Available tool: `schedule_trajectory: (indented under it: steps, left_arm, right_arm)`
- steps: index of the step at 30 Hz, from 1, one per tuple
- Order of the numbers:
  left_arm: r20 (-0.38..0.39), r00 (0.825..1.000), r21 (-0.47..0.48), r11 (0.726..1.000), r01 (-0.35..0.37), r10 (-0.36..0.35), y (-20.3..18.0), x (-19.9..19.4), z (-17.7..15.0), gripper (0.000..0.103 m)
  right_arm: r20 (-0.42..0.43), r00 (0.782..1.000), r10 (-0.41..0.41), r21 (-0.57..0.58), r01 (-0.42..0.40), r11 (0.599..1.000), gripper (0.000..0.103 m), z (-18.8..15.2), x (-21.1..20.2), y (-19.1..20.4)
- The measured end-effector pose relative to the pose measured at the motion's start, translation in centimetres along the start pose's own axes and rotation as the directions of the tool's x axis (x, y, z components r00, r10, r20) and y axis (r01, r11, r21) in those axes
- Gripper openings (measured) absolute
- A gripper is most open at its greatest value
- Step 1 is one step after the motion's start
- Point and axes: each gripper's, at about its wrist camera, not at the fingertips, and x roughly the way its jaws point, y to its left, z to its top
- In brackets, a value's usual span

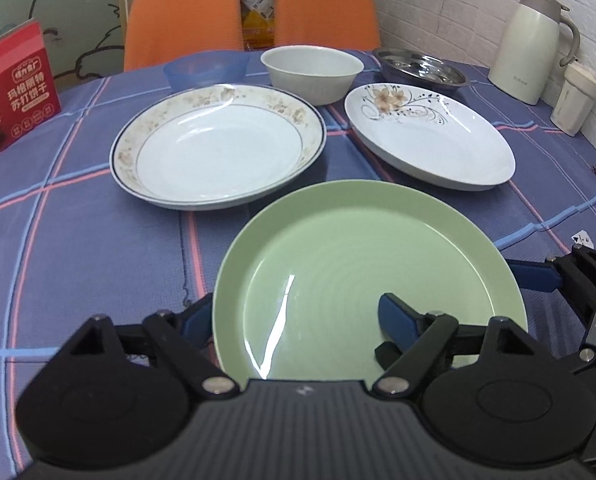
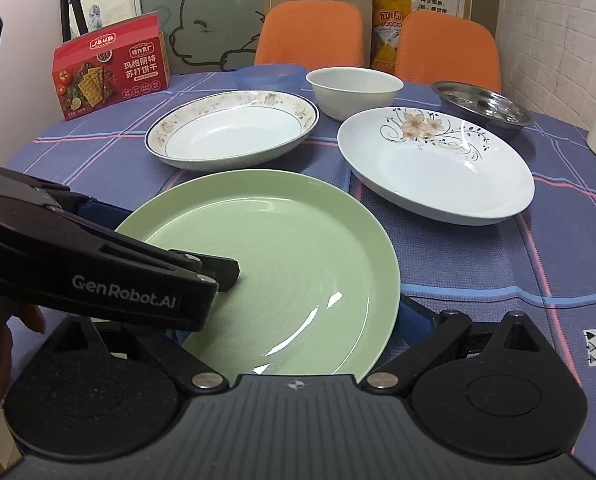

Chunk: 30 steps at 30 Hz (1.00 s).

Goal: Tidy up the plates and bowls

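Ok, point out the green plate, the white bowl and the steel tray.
green plate (image 1: pixel 338 248): left wrist view, on the far inner slope.
white bowl (image 2: pixel 354 100): right wrist view, on the front outer wall.
steel tray (image 1: pixel 422 65): left wrist view, on its shiny inside.

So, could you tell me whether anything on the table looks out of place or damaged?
Nothing stands out. The green plate, rimmed plate, flower dish and white bowl are upright and empty, with no spills or chips visible. The left gripper is open across the green plate's edge.
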Motion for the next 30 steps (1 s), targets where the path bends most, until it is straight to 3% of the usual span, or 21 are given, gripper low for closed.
schedule_trajectory:
  steps: [3, 7, 13, 19, 22, 30]
  left_arm:
    - [0.026, 0.999, -0.014, 1.000, 0.019, -0.018, 0.4, -1.3, -0.1, 0.075]
    - [0.042, 0.999, -0.047, 0.999, -0.007, 0.009, 1.7, -2.8, -0.4, 0.075]
    - [0.031, 0.993, -0.102, 0.989, -0.109, 0.113, 5.5, -4.9, -2.0, 0.075]
    - [0.009, 0.987, -0.174, 0.972, -0.158, 0.162, 9.6, -5.4, -3.2, 0.075]
    - [-0.012, 0.990, -0.192, 0.971, -0.141, 0.142, 10.6, -4.6, -3.5, 0.075]
    - [0.028, 0.991, -0.162, 0.978, -0.128, 0.135, 10.5, -3.5, -3.0, 0.077]
  right_arm:
    - [0.039, 0.999, -0.027, -0.015, 0.028, 0.999, 0.088, 0.2, -1.1, 0.7]
    - [0.074, 0.997, 0.000, -0.021, 0.002, 1.000, 0.088, 0.7, -1.8, 2.0]
    - [0.065, 0.993, 0.102, -0.047, -0.099, 0.994, 0.089, 1.2, -0.3, 5.8]
    - [0.042, 0.985, 0.167, -0.078, -0.164, 0.983, 0.089, 1.9, 1.7, 9.3]
    - [0.012, 0.986, 0.167, -0.075, -0.166, 0.983, 0.089, 2.0, 2.5, 9.6]
    - [0.002, 0.993, 0.120, -0.090, -0.120, 0.989, 0.090, 2.2, 3.4, 9.7]
